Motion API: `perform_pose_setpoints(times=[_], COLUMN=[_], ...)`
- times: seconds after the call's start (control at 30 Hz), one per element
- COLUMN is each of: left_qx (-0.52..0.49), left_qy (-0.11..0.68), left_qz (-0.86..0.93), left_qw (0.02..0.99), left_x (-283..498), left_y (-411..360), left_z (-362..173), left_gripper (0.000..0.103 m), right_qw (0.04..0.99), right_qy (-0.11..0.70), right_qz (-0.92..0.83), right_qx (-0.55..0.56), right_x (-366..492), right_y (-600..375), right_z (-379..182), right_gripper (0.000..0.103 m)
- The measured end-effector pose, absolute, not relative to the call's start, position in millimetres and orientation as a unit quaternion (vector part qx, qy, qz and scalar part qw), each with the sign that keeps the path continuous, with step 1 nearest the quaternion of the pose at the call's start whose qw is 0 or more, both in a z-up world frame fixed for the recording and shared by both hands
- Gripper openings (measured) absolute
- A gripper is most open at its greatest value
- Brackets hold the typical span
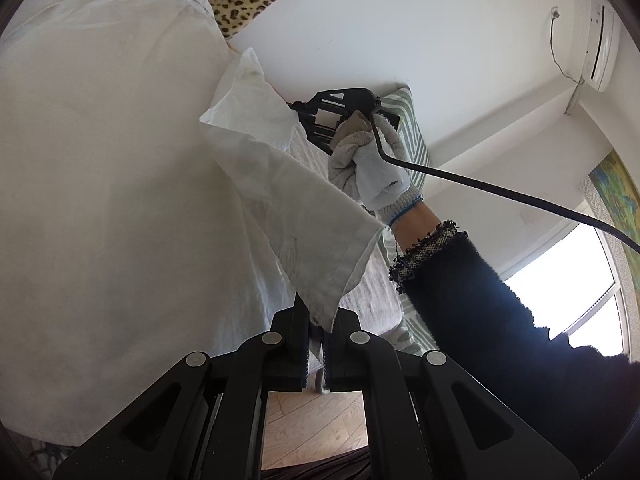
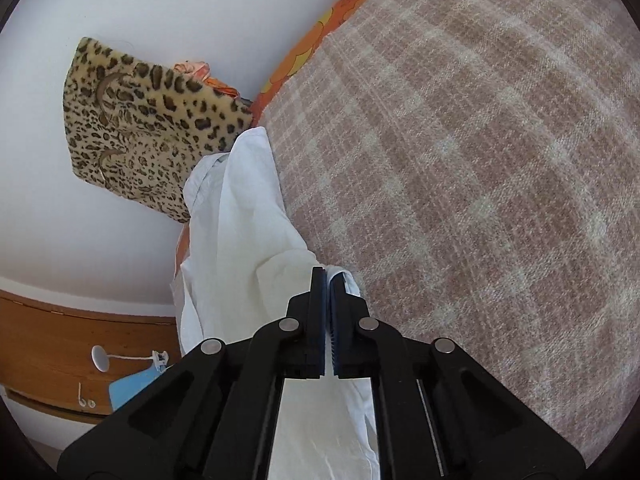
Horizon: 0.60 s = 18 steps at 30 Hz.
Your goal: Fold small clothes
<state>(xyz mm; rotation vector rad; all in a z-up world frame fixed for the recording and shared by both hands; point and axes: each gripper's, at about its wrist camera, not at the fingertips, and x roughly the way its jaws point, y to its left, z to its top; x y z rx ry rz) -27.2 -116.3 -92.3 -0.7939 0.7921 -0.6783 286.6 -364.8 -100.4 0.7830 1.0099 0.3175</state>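
A white shirt-like garment [image 1: 120, 160] fills the left of the left wrist view, one cuffed edge hanging down toward the camera. My left gripper [image 1: 320, 322] is shut on that edge, with cloth pinched between the pads. In the right wrist view the same white garment [image 2: 236, 220] lies along the edge of the plaid bed cover [image 2: 460, 160]. My right gripper [image 2: 328, 278] is shut on a fold of it, white cloth showing between the blue pads. The left wrist view also shows the right gripper [image 1: 316, 116] in a gloved hand [image 1: 368, 164], its tips hidden behind the cloth.
A leopard-print cushion [image 2: 140, 120] leans on the white wall beyond the garment. A striped pillow [image 1: 412, 132] lies behind the gloved hand. A black cable [image 1: 520, 200] trails right from the right gripper. A dark sleeve [image 1: 500, 340] crosses the lower right. A wooden shelf [image 2: 60, 340] sits lower left.
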Motion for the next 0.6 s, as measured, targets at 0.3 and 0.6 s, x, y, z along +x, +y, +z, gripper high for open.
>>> perform_pose_setpoints(times=[0.3, 0.6], left_qx=[-0.286, -0.257], left_qy=[0.387, 0.361], left_qz=[-0.320, -0.261], left_qw=[0.816, 0.857], left_x=[-45, -22], left_y=[-88, -58], left_z=[-71, -51], left_gripper=[0.012, 0.024], right_qw=[0.788, 0.831], right_qy=[0.479, 0.487], right_qz=[0.176, 0.126], right_qx=[0.344, 0.238], right_x=[275, 278], right_y=[-348, -346], right_z=[-95, -85], right_gripper=[0.059, 0.004])
